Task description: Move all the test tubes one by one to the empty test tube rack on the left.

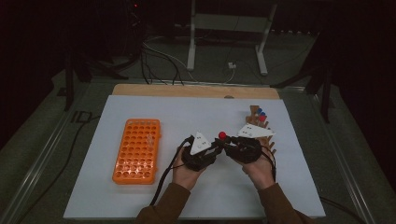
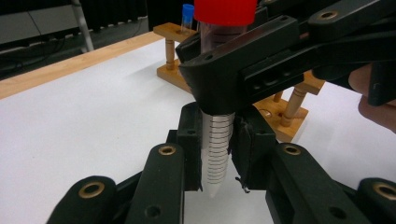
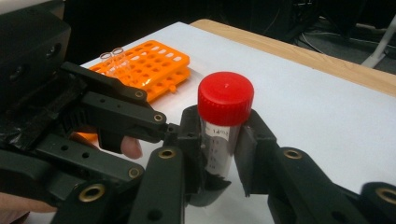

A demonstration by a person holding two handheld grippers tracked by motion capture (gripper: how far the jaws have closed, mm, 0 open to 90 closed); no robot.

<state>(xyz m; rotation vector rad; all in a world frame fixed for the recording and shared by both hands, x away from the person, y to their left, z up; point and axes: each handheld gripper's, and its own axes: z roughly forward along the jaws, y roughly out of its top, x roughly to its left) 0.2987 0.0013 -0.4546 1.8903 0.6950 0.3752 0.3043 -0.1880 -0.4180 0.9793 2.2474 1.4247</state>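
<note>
Left gripper [image 1: 211, 150] and right gripper [image 1: 229, 145]: black, two-jaw, hand-held, meeting tip to tip above the white mat [image 1: 140, 196] near table centre; both forearms enter from the near edge, angled inward.

Centrifuge tube [image 2: 216, 154]: clear plastic, conical tip, printed graduations, ribbed red screw cap [image 3: 225, 97]. Upright, long axis vertical, cap up, tip down clear of the mat. Right gripper clenched on the upper barrel below the cap; left gripper clamped on the lower tapered part.

Orange tube rack [image 1: 137, 150]: moulded plastic grid, left of the hands.

Wooden tube rack [image 2: 280, 116]: turned pegs, far right.
</note>
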